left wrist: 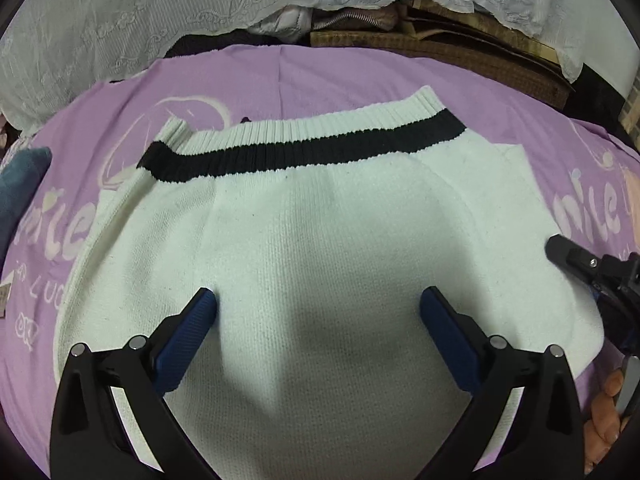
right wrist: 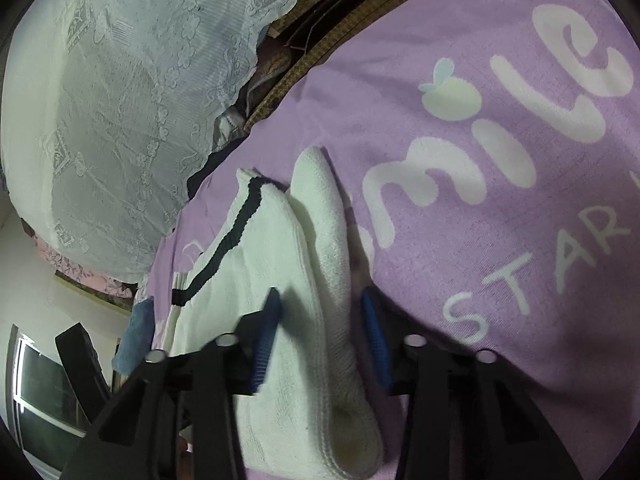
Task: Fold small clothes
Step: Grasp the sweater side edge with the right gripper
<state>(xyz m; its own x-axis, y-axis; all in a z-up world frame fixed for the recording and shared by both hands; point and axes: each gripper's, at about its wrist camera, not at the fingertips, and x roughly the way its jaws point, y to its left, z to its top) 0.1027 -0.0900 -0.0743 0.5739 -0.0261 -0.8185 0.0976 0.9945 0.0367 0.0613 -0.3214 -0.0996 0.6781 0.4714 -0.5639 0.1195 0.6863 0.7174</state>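
Straddling the white sweater's (right wrist: pixel 248 280) folded sleeve (right wrist: pixel 324 280), the right claw (right wrist: pixel 320 300) stands apart; the left claw (left wrist: pixel 318 300) gapes wide above the sweater on the purple bedsheet (left wrist: pixel 320 76).

Sweater (left wrist: pixel 304 240) flat on bedsheet (left wrist: pixel 320 76), lace cloth (left wrist: pixel 120 12) behind (cardboard (left wrist: pixel 460 44) alongside)

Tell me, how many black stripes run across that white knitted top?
1. A single black stripe crosses the ribbed band of the white knitted top, along its far edge from the left claw. Folded layers might hide others.
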